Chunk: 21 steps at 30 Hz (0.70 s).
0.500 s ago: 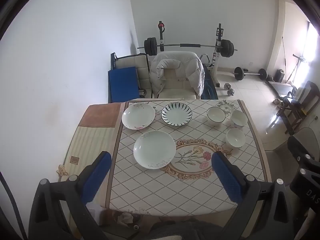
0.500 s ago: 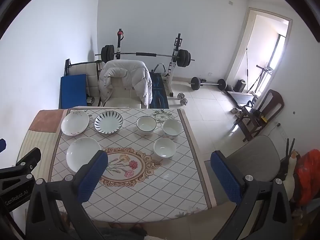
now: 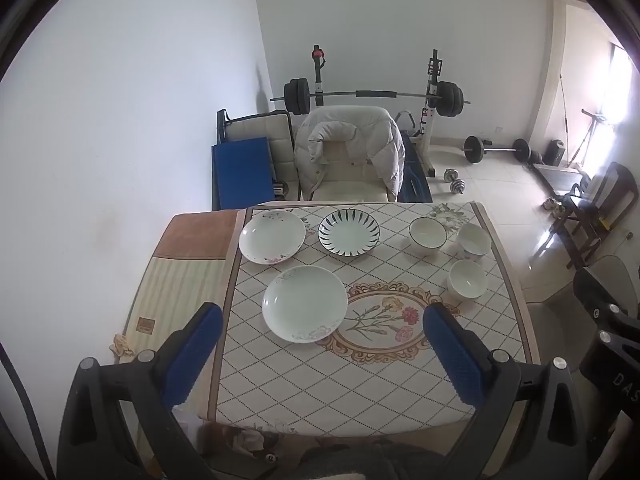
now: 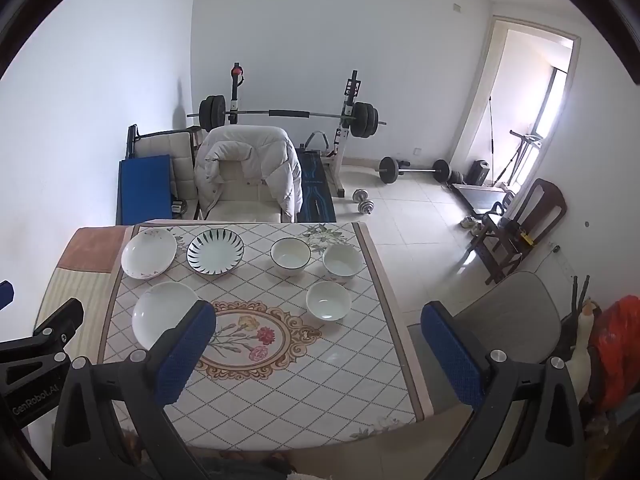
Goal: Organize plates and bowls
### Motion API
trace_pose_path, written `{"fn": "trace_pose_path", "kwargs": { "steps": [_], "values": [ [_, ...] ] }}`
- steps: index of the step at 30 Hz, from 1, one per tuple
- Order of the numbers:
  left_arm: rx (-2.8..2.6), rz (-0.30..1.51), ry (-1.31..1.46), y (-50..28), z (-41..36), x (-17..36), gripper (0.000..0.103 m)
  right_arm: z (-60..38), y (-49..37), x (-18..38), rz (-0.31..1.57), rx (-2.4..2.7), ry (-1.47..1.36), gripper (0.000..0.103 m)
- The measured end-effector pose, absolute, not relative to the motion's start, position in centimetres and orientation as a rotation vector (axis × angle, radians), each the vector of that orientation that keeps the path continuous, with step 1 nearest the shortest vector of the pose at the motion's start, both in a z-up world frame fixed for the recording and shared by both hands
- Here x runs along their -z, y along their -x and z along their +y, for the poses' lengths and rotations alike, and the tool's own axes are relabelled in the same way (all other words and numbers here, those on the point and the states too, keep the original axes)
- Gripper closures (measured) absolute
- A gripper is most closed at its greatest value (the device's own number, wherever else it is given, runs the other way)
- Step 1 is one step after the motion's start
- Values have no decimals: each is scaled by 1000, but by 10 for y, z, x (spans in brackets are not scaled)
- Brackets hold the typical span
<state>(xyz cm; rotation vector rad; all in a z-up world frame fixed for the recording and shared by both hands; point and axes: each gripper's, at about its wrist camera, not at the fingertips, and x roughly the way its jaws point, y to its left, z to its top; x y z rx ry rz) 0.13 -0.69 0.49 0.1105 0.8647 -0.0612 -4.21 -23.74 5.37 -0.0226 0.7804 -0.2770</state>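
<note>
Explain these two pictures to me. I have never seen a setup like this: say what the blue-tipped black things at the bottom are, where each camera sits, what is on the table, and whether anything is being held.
No robot arm is here. A person holds a two-finger tool in each hand, and each carries a wide-angle camera looking forward along its fingers. One picture comes from the left gripper, the other from the right gripper. The blue pads are fingertips; both grippers stand wide open, above the table, holding nothing.

On the tablecloth lie three plates on the left: the near white plate, a floral plate and a striped plate. Three bowls stand to the right: a dark-rimmed bowl, a far right bowl and a near bowl. Nothing is stacked. Beyond stand a chair with a coat and a barbell rack.
</note>
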Motion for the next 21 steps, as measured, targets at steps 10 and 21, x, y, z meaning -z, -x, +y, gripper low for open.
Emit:
{"fn": "trace_pose_path", "kwargs": {
  "steps": [10, 21],
  "values": [
    [63, 866, -114, -5, -8, -4, 0, -238, 43, -52, 788, 285, 0, 0],
    [63, 865, -110, -6, -6, -4, 0, -240, 45, -50, 780, 287, -6, 0]
  ]
}}
